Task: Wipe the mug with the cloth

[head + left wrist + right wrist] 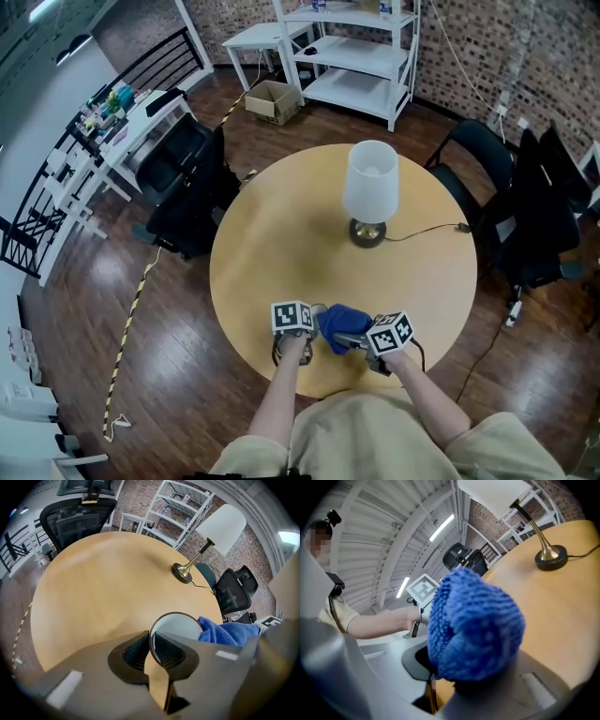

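Ribbed black pads (137, 651) of the left tongs (151, 648) are pressed together on the thin wall of the mug (177, 626), one pad outside and one inside its brown rim. Only the left gripper view shows this grip. It looks straight down into the mug's pale interior, with the blue cloth (228, 633) touching the rim on the right.

The right gripper view is filled by that same cloth, bunched into a rounded wad. The right tongs (445, 674) are clamped on it, and the wad hides most of the far-side jaw. The mug cannot be seen from here. Beyond the wad, this view shows the person's left hand (401, 619) and the marker cube (423, 588) of the left tongs, which the other gripper view cannot show.

From the head view both tongs sit close together near the person's edge of the round wooden surface (281, 244). The cloth lies between their two cubes, and the mug is almost wholly hidden beneath them.

Farther out on the surface stands a lamp (370, 183) with a white shade and a brass base, its cord (424, 232) trailing off to the right. Around the surface are black office chairs (183, 183), white shelving (361, 56) against a brick wall, and a cardboard box (274, 101) on the wooden floor.
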The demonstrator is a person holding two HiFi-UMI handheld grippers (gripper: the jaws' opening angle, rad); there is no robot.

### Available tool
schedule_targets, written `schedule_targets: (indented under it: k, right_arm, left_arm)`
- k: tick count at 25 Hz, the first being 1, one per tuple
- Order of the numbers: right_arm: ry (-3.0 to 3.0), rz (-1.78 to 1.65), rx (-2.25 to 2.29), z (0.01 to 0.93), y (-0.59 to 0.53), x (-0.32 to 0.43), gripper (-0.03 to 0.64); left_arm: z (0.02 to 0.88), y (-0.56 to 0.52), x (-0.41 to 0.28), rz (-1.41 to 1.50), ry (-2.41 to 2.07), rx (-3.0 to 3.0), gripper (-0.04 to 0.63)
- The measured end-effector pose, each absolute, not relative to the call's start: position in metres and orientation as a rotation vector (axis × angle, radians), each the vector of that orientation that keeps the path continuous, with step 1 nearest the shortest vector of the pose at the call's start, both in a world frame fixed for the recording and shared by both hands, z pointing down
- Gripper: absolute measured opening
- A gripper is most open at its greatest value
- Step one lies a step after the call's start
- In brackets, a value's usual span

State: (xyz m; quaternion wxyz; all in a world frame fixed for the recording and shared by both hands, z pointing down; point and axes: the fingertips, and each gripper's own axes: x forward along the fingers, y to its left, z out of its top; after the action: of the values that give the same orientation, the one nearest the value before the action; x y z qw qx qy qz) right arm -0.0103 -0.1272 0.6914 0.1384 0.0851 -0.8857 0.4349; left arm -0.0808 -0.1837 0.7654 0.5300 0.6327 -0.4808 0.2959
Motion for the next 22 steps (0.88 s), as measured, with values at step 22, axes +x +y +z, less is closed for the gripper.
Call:
schedule_targets:
  k: [22]
  right_arm:
    - [-2.82, 0.593, 0.987, 0.556, -0.227, 0.1, 0.061]
  left_arm:
    - [0.676, -0.191, -0.051, 0.442, -1.327, 1.805, 0.17]
